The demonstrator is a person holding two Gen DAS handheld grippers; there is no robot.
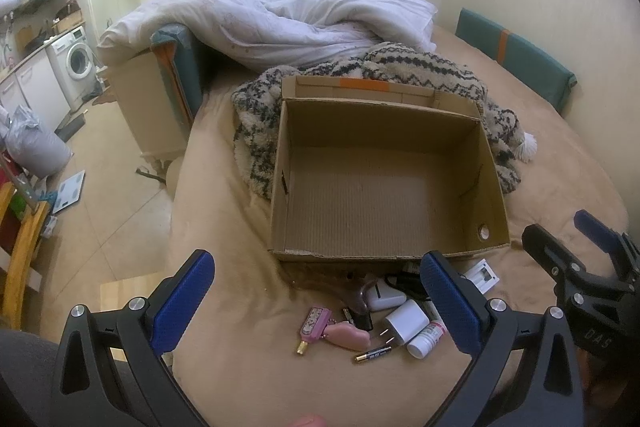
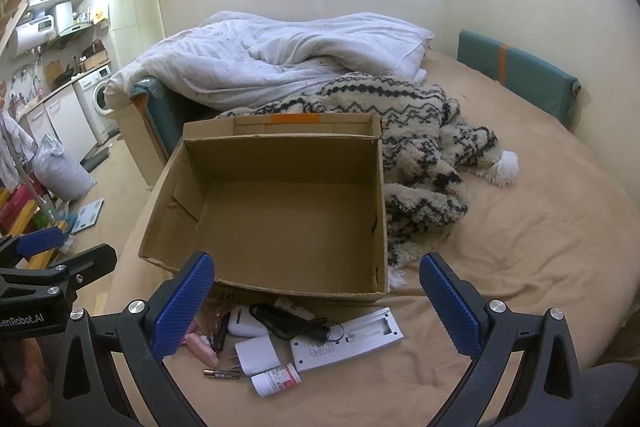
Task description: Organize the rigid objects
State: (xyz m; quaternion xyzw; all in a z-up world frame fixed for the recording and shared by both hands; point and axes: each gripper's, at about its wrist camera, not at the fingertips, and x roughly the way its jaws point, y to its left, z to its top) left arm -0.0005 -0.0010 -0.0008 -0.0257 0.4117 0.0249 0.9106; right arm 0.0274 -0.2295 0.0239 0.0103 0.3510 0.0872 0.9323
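Note:
An open, empty cardboard box [image 1: 384, 187] [image 2: 280, 211] sits on the tan bed. In front of it lies a cluster of small objects: a white plug adapter [image 1: 402, 325] [image 2: 257, 353], a battery [image 1: 373, 353] [image 2: 222, 373], a white pill bottle [image 1: 426, 339] [image 2: 277, 379], a pink perfume bottle [image 1: 313, 327], a pink object [image 1: 346, 337] [image 2: 202, 345], a white earbud case [image 2: 245, 322], a black device [image 2: 288, 321] and a white remote [image 2: 346, 341]. My left gripper [image 1: 316, 307] is open and empty above them. My right gripper [image 2: 318, 307] is open and empty, also seen at the right of the left wrist view [image 1: 568, 239].
A zigzag patterned throw [image 1: 420, 67] [image 2: 420, 147] and a white duvet [image 1: 280, 15] lie behind the box. A teal cushion [image 2: 516, 75] leans on the right wall. The bed edge drops to the floor at left, with a washing machine [image 1: 76, 63] beyond.

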